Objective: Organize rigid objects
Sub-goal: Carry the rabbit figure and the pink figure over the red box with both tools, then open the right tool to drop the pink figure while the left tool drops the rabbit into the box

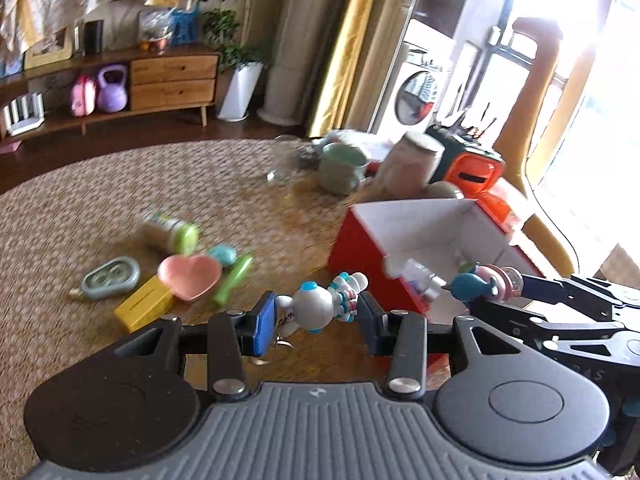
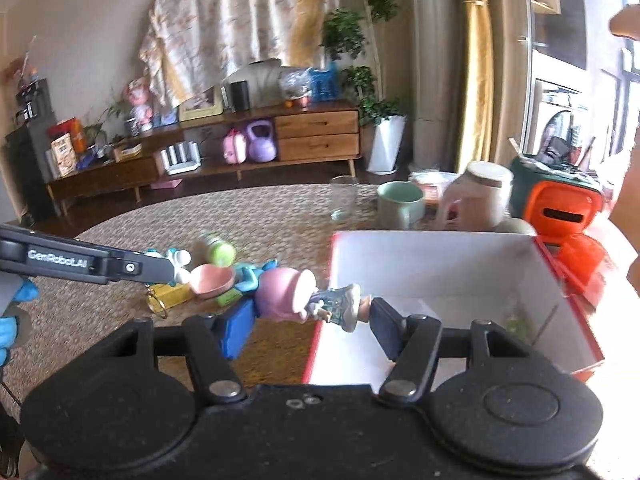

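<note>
My left gripper [image 1: 316, 316] is shut on a white keychain figure [image 1: 320, 304] with blue dots, held above the woven mat beside the red box [image 1: 360, 240]. My right gripper [image 2: 308, 316] is shut on a pink-hatted doll figure [image 2: 304, 296], held over the left wall of the red box [image 2: 440, 264], which has a white inside. The right gripper and its doll [image 1: 484, 284] also show in the left wrist view, over the box. The left gripper's arm [image 2: 80, 264] crosses the right wrist view at the left.
On the mat lie a pink heart dish [image 1: 190, 276], a yellow box [image 1: 144, 304], a grey-blue tin [image 1: 110, 280], a green-lidded jar [image 1: 170, 232] and a green stick [image 1: 232, 280]. Behind the box stand a green mug [image 1: 340, 168], a pink jug [image 1: 408, 164], a glass [image 2: 344, 196] and an orange container [image 1: 476, 172].
</note>
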Demonstrator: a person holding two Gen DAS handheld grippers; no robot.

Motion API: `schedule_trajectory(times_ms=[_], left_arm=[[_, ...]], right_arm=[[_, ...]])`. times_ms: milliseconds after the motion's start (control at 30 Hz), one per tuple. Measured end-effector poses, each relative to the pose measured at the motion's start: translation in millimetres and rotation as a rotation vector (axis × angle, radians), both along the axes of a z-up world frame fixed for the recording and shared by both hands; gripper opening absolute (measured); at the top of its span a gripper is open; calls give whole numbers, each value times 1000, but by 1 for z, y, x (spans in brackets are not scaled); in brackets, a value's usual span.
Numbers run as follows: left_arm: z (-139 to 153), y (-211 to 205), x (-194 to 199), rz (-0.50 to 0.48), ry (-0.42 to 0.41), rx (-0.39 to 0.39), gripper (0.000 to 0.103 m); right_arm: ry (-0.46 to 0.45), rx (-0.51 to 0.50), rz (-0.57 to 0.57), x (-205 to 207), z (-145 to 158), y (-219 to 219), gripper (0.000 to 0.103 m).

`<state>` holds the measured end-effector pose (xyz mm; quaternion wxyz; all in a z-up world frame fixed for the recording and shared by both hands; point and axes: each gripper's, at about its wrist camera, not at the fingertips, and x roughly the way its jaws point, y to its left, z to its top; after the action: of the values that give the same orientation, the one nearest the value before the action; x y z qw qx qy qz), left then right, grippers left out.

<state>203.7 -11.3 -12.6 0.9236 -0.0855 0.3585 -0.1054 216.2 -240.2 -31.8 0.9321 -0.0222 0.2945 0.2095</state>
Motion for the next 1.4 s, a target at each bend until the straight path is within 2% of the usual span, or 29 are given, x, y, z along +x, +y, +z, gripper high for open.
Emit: schedule_trajectory(times_ms=[233, 567, 800, 967, 1200, 1300, 1400], left_arm=[[7, -46, 15, -67, -12, 9, 43], [-10, -111, 46, -151, 37, 37, 43], [-24, -150, 75, -177, 77, 56, 43], [-36, -172, 95, -194, 96, 85, 43], [-70, -189, 118, -199, 174, 126, 43], [-82, -193, 123, -205, 204, 142, 43], [-89, -199, 126, -220, 213, 168, 43]], right_arm=[[-10, 13, -67, 14, -2, -36, 62], [37, -5, -194, 35, -27, -96, 62], [66, -38, -236, 52, -45, -122, 62], [84, -63, -237, 69, -53, -128, 62], [112, -126, -208, 108, -61, -120, 62], [155, -140, -179, 128, -67, -118, 62], [175, -171, -152, 142, -71, -112, 52]])
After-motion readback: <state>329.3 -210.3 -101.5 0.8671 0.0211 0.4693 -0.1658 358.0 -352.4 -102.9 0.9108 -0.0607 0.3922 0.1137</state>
